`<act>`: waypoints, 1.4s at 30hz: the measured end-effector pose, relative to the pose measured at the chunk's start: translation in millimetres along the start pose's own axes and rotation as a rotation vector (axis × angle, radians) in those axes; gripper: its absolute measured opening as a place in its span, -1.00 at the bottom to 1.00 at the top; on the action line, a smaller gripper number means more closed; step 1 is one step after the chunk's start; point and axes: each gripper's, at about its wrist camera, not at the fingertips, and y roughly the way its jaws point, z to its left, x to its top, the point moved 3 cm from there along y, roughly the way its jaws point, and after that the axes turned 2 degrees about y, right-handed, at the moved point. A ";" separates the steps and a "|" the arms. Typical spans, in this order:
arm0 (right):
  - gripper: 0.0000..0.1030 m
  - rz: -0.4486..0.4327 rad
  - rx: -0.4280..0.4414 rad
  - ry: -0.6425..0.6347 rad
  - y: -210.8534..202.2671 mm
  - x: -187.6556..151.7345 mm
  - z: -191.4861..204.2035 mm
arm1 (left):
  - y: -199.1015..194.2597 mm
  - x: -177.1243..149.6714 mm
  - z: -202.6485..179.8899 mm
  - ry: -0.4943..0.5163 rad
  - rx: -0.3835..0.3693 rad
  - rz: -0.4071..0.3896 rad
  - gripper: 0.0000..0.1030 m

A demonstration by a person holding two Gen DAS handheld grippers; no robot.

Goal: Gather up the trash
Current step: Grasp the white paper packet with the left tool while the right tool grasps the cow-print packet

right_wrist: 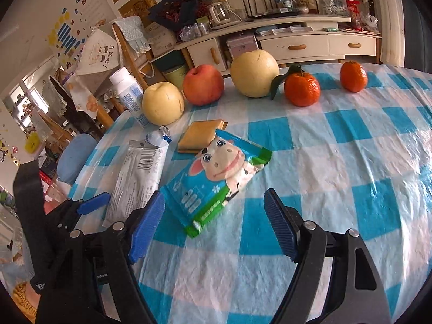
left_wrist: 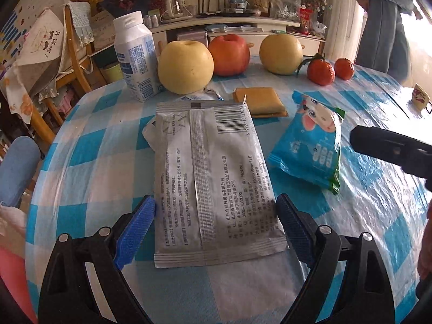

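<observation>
On the bench, spread with a blue-and-white checked plastic cloth (left_wrist: 89, 145), the row at the back runs from a white bottle (left_wrist: 136, 56) at the left edge, past a yellow pear (left_wrist: 185, 66), a red apple (left_wrist: 229, 54) and a second yellow pear (left_wrist: 280, 53), to two small oranges, one with a leaf (left_wrist: 320, 72) and one plain (left_wrist: 344, 68), at the right. In front of the fruit lies a crumpled white scrap (right_wrist: 158, 138) near the bottle, then a flat tan biscuit sandwich (left_wrist: 259, 102). Nearer the camera, the grey wipes packet (left_wrist: 213, 178) lies flat, printed back up, its near end between the blue pads of the left tongs (left_wrist: 215, 216), which stand wide on either side of it; whether the pads touch its edges cannot be told. Just beside it to the right, apart from it, the blue cow-print wrapper (right_wrist: 216, 178) rests on the cloth with one corner over the biscuit. The right tongs (right_wrist: 214, 224) gape wide and hold nothing, with the wrapper's green-edged near end lying between the pads, closer to the left pad. A cup (left_wrist: 420, 97) sits at the far right edge of the bench.
</observation>
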 end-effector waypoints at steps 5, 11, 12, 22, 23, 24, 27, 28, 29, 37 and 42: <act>0.49 0.031 0.018 0.008 23.3 12.0 -5.3 | 6.0 4.7 3.9 -0.040 -0.020 -0.002 0.77; 0.50 0.041 0.013 -0.050 39.0 17.6 5.4 | 11.5 8.9 8.1 -0.077 -0.053 0.000 0.83; 0.50 0.042 0.007 -0.062 41.7 18.4 6.9 | 13.9 9.9 9.2 -0.086 -0.067 0.009 0.83; 0.60 0.064 -0.064 -0.173 64.5 18.2 17.8 | 24.2 13.6 1.9 -0.070 -0.027 0.036 0.84; 0.60 0.065 -0.064 -0.176 65.7 18.6 18.3 | 24.5 13.6 0.6 -0.065 -0.019 0.038 0.84; 0.57 0.066 -0.066 -0.180 66.2 18.7 18.3 | 24.3 13.7 0.5 -0.065 -0.017 0.038 0.83; 0.38 0.065 -0.086 -0.198 66.6 18.5 19.4 | 21.0 12.9 2.0 -0.077 -0.014 0.029 0.72; 0.33 0.066 -0.086 -0.204 66.5 18.3 19.1 | 19.9 12.1 2.1 -0.080 -0.013 0.027 0.69; 0.30 0.069 -0.087 -0.217 66.4 17.9 19.3 | 19.7 11.7 2.8 -0.082 -0.013 0.025 0.66; 0.00 0.077 -0.070 -0.250 62.8 15.8 19.1 | 10.1 3.8 5.3 -0.116 -0.030 0.006 0.52; -0.07 0.081 -0.057 -0.257 59.7 14.2 20.3 | 1.7 -3.8 11.2 -0.164 -0.071 0.001 0.50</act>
